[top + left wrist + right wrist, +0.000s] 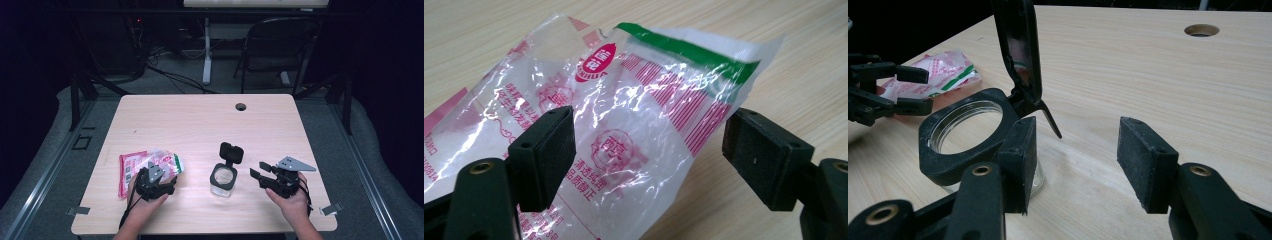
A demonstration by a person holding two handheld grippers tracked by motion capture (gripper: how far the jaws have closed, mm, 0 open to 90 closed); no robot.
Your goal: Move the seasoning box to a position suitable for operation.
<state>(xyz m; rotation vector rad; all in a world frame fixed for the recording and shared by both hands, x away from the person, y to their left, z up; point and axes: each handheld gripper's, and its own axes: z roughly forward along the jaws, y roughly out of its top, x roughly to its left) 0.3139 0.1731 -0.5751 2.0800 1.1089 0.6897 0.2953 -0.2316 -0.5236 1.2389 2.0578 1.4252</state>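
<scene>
We are working toward getting the clear packet [634,115] of white grains into the glass jar [223,178], as far as we can judge. The jar's black flip lid [231,152] is already standing open, so that part looks done. The packet is lying at the near left of the table [200,120], with a pink packet [131,167] just beside it. Our left gripper [644,155] is hovering over the clear packet with its jaws spread wide on either side of it, the pads not pressing on it, so picking it up, opening it and pouring are all left.

Our right gripper [1075,160] is waiting just right of the jar, its jaws wide apart and nothing between them.

We are working close to the near edge of the table, so the packet has little room toward us. The far half of the table is bare apart from a cable hole [241,106], giving plenty of room to lift and swing across to the jar.
</scene>
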